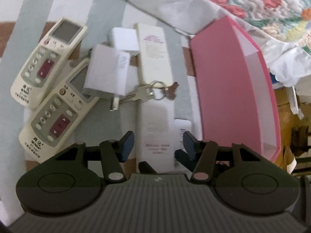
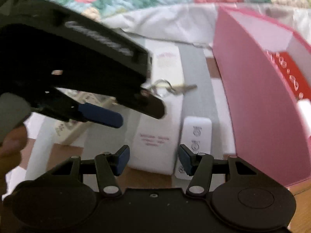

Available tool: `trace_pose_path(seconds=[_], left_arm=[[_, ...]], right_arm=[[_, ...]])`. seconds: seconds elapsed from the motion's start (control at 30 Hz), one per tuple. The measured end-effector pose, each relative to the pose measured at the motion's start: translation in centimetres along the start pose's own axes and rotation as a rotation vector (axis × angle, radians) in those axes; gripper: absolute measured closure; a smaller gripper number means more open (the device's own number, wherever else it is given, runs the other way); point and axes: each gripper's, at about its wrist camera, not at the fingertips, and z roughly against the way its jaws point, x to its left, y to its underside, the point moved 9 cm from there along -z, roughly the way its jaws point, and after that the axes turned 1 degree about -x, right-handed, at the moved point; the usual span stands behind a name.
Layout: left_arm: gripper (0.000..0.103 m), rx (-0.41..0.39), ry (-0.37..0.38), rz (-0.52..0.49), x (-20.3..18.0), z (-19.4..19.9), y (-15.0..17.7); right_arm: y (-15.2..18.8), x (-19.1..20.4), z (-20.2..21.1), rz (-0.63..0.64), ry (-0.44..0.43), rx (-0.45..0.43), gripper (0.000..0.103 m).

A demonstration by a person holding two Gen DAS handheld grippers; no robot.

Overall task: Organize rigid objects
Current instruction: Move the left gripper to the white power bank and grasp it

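My left gripper points down over a near white box with pink print, jaws apart and pads clear of it. Past it lie a key ring, a far white box, two white plug adapters and two cream remotes. My right gripper stands open at the near end of the same white box, beside a small white remote. The left gripper hangs over the keys in the right wrist view. An open pink box stands on the right.
Everything lies on a striped grey, white and brown bed cover. A white sheet and a floral quilt lie behind. The pink box holds a red item. A hand shows at the left edge.
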Motion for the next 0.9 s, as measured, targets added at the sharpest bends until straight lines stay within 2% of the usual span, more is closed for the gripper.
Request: trace_pose_path(seconds=[0.1, 0.23, 0.27, 0.3, 0.37, 0.47, 0.53, 0.6, 0.63, 0.67, 0.7, 0.77, 0.9], left_arm=[[0.05, -0.007, -0.015, 0.048, 0.9, -0.7, 0.0], [0.052, 0.014, 0.047, 0.1, 1.0, -1.4, 0.3], [0.059, 0.022, 0.061, 0.109, 0.9, -1.5, 0.4], [0.07, 0.018, 0.041, 0.117, 1.1, -1.4, 0.5], [0.079, 0.024, 0.027, 0.134, 1.5, -1.2, 0.8], [0.079, 0.053, 0.066, 0.183, 1.9, -0.3, 1.6], [0.08, 0.076, 0.082, 0.179, 2.0, 0.2, 2.4], [0.08, 0.138, 0.175, 0.228, 1.7, 0.0, 3.3], [0.08, 0.138, 0.166, 0.237, 1.7, -0.1, 3.4], [0.08, 0.126, 0.125, 0.222, 1.9, -0.2, 3.3], [0.082, 0.098, 0.081, 0.191, 2.0, -0.2, 3.1], [0.082, 0.058, 0.044, 0.16, 2.1, 0.1, 2.5], [0.073, -0.008, -0.03, 0.087, 2.8, 1.0, 0.7]], right_arm=[[0.0, 0.2, 0.0, 0.027, -0.028, -0.006, 0.043], [0.0, -0.4, 0.2, -0.015, -0.058, -0.002, 0.05], [-0.1, -0.4, 0.3, -0.032, -0.068, 0.002, 0.054], [-0.1, -0.7, 0.3, -0.059, -0.078, 0.01, 0.057], [0.0, -1.0, 0.2, -0.096, -0.098, 0.019, 0.058], [0.4, -1.3, 0.6, -0.143, -0.131, 0.044, 0.058], [0.9, -0.9, 1.0, -0.143, -0.151, 0.067, 0.058], [1.3, 0.4, 1.4, -0.131, -0.241, 0.098, 0.058], [1.5, 1.3, 1.4, -0.114, -0.27, 0.11, 0.058], [1.6, 1.7, 1.4, -0.082, -0.256, 0.09, 0.056], [1.5, 2.0, 1.4, -0.041, -0.221, 0.072, 0.053], [1.5, 2.1, 1.0, 0.006, -0.163, 0.056, 0.052], [1.6, 0.0, 0.1, -0.106, -0.144, 0.084, 0.049]])
